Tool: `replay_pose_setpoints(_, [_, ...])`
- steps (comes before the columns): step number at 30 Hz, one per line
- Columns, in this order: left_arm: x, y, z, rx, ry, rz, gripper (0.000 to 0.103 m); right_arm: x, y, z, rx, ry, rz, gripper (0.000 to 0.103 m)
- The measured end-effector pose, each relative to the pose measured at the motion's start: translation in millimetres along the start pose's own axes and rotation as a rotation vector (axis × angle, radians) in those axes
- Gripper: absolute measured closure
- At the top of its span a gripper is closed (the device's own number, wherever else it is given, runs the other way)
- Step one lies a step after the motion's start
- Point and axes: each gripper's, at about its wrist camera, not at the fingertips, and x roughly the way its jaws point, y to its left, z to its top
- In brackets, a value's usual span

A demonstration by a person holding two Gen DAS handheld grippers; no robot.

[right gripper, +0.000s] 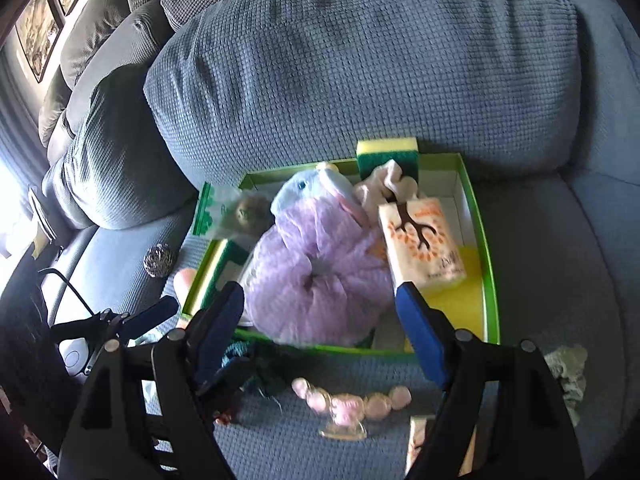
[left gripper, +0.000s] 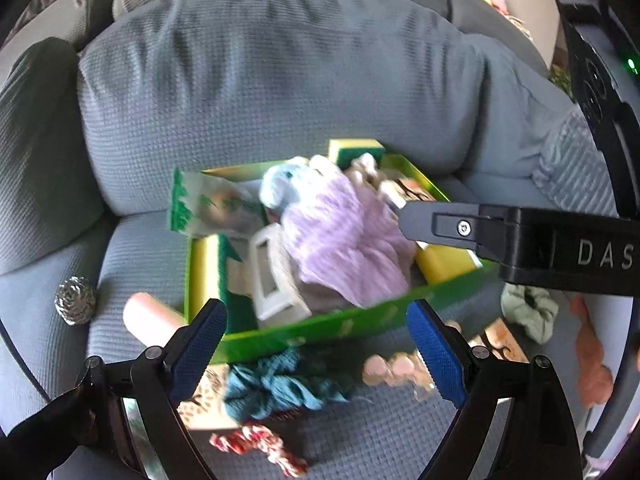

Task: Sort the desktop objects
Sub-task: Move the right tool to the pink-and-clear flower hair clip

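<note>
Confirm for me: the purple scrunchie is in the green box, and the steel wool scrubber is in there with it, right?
Not quite. The purple scrunchie does lie in the green box, but the steel wool scrubber sits outside it, on the sofa cushion left of the box. Both wrist views show this.
</note>
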Motion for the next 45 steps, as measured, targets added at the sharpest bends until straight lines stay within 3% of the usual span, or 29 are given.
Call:
replay_pose_setpoints(10, [-10.2, -18.6, -13.6, 0.040, -0.001, -0.035, 0.011, -7.6, -4.6, -26.8, -0.002, 0.025, -0.025, 0.024])
replay_pose_setpoints(30, [-14.6, -35.3, -33.6, 0.067, -0.005, 0.038, 0.011, -19.8, -13.7, -63.2, -0.001, 0.037, -0.079, 0.024])
replay_pose_setpoints(45, [1.0, -50.4, -52.1, 0.127, 0.037, -0.046, 0.011, -7.2, -24.7, -82.7, 0.009, 0.094, -0.087, 0.024])
